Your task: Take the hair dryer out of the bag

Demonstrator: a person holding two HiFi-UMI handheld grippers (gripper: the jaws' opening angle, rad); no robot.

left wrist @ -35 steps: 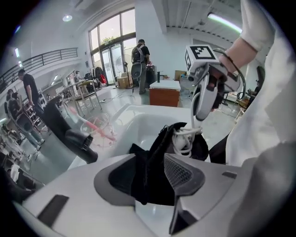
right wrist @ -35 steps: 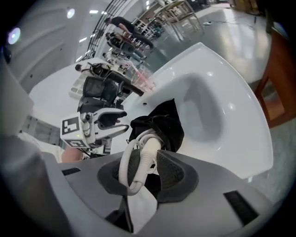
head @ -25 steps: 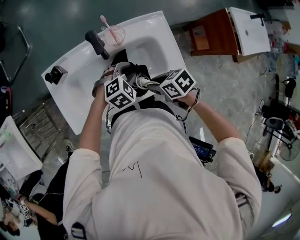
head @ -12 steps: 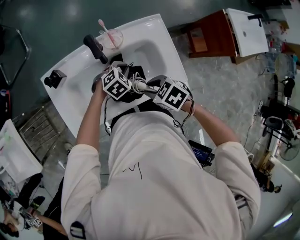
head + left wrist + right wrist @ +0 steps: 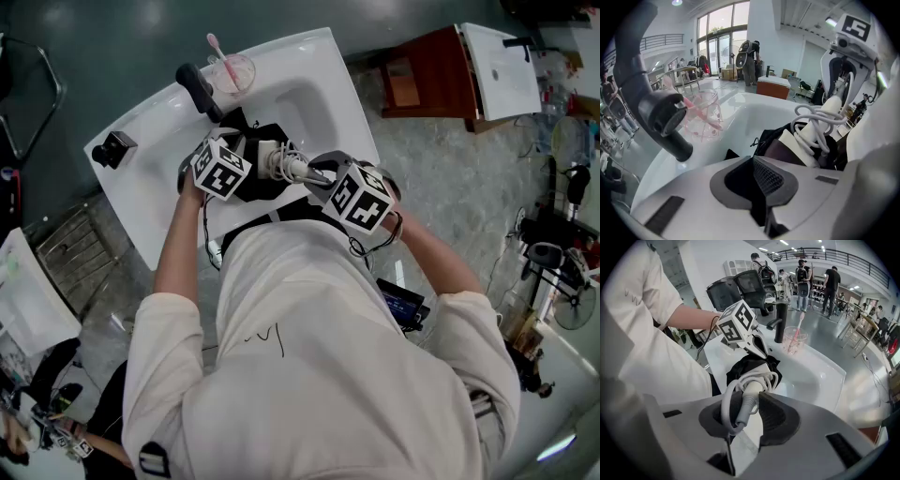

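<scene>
Though both grippers carry cubes of black-and-white square markers, those patterns spell no words, and a small dark scribble on the back of the person's pale shirt (image 5: 267,339) is too small to read. The left gripper (image 5: 757,176) has just been closing. Its jaws now stand together with nothing visible between them, just short of the black bag (image 5: 251,186) that lies in the white sink (image 5: 323,89). The right gripper (image 5: 747,411) is clamped on the ribbed cord end of the white hair dryer (image 5: 274,159), whose coiled cord loops round one pad. The dryer's front part sits inside the bag's mouth, so its shape there cannot be made out. In the head view the cubes cover both grippers' fingertips, and the person's body hides the sink's near rim. A black tap (image 5: 199,89) and a clear cup (image 5: 232,71) holding a pink toothbrush stand behind the bag.
</scene>
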